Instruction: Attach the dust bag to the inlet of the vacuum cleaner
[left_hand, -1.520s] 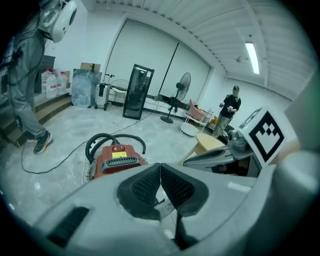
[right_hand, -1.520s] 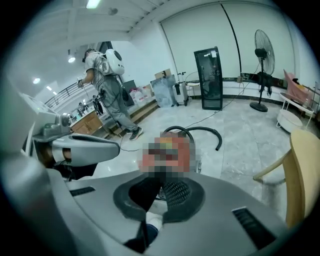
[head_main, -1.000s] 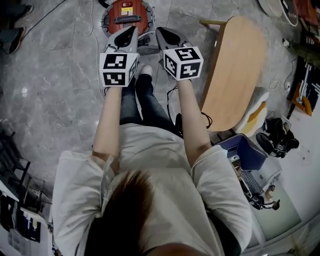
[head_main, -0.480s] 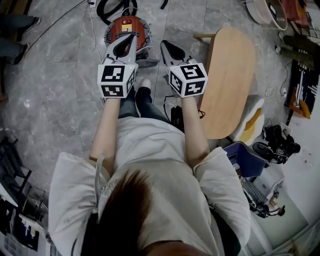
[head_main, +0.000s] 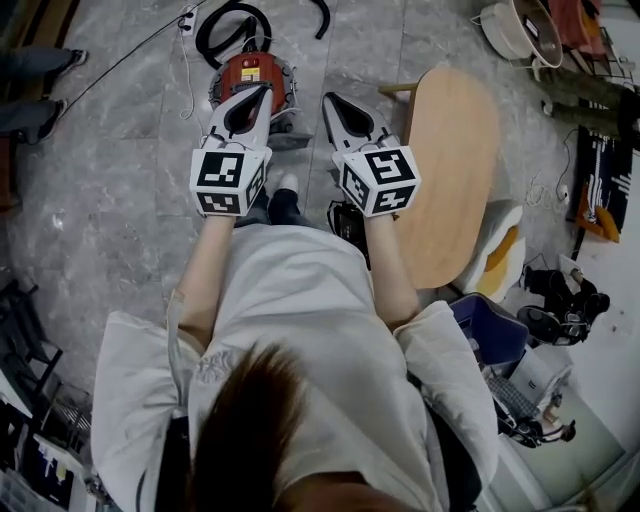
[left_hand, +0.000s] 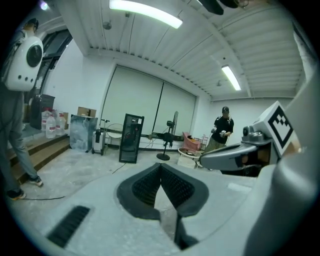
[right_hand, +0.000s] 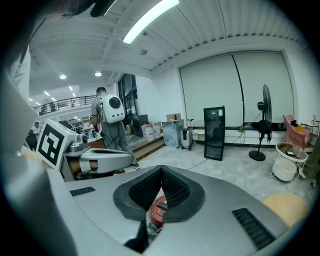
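Note:
A red round vacuum cleaner (head_main: 252, 74) sits on the grey stone floor, its black hose (head_main: 228, 22) coiled behind it. My left gripper (head_main: 262, 92) hangs high over the vacuum's body, jaws shut with nothing between them. My right gripper (head_main: 330, 101) is level with it, just right of the vacuum, also shut and empty. In the right gripper view the jaws (right_hand: 161, 170) meet, and the red vacuum (right_hand: 159, 207) shows far below through the gap behind them. The left gripper view looks out level across the room over its shut jaws (left_hand: 160, 167). No dust bag shows in any view.
An oval wooden table (head_main: 450, 170) stands close on the right. The person's legs and shoes (head_main: 285, 185) are under the grippers. A white basket (head_main: 515, 30) and a blue box (head_main: 490, 325) lie further right. Another person's feet (head_main: 30, 65) show at the left edge.
Both grippers have risen together, away from the floor, still shut. The vacuum now looks smaller and further below, and its hose has come into view.

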